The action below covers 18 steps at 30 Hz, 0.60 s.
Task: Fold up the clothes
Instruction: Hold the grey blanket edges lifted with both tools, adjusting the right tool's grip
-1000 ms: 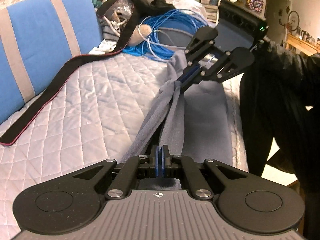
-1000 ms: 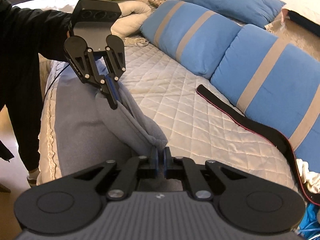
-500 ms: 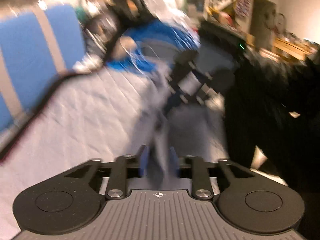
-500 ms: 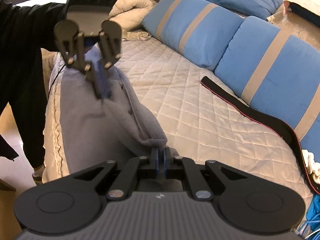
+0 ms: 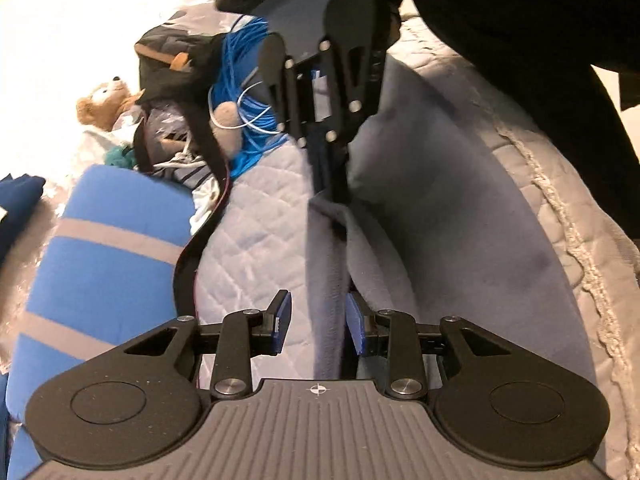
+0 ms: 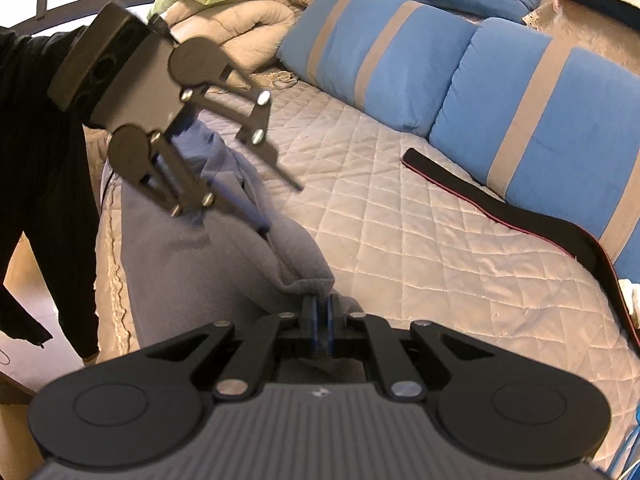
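A grey fleece cloth lies along the near edge of the quilted bed, with one long fold raised. In the left wrist view my left gripper stands open, and the fold runs loosely between its blue pads. From the right wrist view the left gripper is rolled on its side above the grey cloth, fingers apart. My right gripper is shut on the fold's end. It shows again at the top of the left wrist view as the right gripper, pinching the cloth.
Blue pillows with beige stripes line the far side of the bed. A black strap lies on the quilt in front of them. A blue cable coil, a bag and a teddy bear are piled at one end. A person's black sleeve hangs at the bed's edge.
My left gripper has opened and let go of the fold. It has rolled onto its side and moved closer to the right gripper. The right gripper has held still, shut on the cloth.
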Tool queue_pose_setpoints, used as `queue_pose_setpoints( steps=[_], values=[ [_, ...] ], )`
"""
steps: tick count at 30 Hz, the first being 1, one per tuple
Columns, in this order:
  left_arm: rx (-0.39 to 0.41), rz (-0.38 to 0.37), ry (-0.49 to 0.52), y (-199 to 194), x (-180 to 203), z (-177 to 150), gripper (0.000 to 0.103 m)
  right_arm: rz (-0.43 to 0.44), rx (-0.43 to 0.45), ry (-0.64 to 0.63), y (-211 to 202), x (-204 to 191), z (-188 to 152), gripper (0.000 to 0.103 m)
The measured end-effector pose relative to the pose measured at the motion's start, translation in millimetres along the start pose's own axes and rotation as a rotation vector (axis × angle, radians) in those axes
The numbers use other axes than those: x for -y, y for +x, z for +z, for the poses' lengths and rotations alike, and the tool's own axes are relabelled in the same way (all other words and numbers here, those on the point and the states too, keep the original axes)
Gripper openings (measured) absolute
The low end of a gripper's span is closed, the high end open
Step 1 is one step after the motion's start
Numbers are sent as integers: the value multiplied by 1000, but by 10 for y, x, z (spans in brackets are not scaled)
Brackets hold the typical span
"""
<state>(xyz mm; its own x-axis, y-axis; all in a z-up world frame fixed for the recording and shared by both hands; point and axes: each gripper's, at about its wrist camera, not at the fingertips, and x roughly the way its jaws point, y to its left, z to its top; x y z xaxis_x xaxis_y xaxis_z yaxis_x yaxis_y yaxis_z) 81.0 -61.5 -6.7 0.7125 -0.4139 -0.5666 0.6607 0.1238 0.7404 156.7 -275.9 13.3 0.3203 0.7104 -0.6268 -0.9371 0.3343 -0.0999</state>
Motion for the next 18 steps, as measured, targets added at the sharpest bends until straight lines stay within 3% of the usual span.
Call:
queue_pose_setpoints(
  steps=[8,12,18],
  values=[
    [-22,13,89,201,156,152,29,-4,-4,11,37,21,32,5],
    [-34,-9,78,242,143,155,28,-3,-5,12,37,18,27,5],
    [-66,11,56,284,108,203,15,-1,-2,18,36,31,34,5]
  ],
)
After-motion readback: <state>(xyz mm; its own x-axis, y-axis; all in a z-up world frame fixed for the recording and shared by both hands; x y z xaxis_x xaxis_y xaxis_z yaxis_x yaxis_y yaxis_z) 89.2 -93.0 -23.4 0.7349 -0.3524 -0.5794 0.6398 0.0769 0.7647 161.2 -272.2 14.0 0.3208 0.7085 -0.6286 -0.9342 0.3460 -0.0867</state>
